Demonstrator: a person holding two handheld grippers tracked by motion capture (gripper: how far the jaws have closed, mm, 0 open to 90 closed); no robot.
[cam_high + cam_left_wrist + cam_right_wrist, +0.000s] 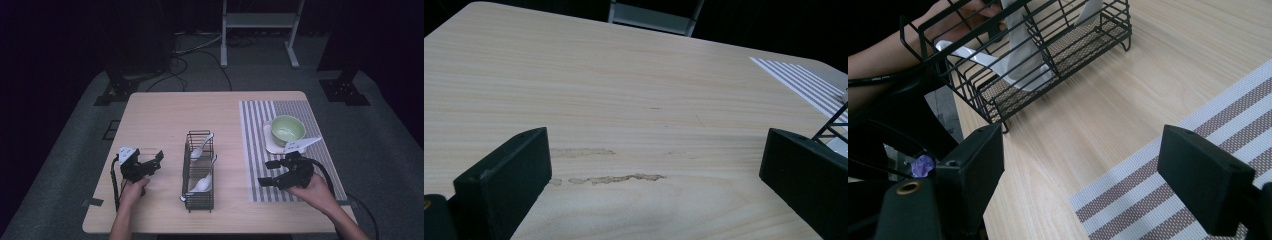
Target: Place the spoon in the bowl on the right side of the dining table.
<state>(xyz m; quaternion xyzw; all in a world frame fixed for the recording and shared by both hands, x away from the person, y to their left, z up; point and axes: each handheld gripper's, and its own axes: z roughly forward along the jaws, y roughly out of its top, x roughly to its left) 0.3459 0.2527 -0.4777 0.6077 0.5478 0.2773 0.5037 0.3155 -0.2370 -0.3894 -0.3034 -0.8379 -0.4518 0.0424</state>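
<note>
Near the table's front edge, on the right, the right gripper is held low over the striped placemat, jaws spread wide with nothing caught between them. From its own view the wide gap is pretty obvious: bare wood and the mat's corner are seen between the two black jaws, and the wire basket is seen just beyond, a bit off to the left.

Over on the left side, the left gripper is held above plain tabletop, jaws also wide apart and empty, pointed toward the basket.

Between the two grippers the black wire basket is set on the wood, running front to back and split into compartments. Two white spoons are kept in it: one spoon is leaned in the nearer compartment, the other spoon in the farther one. Neither is touched by a gripper.

Farther out on the placemat, a green bowl is set on a white square plate, just behind the right gripper.
</note>
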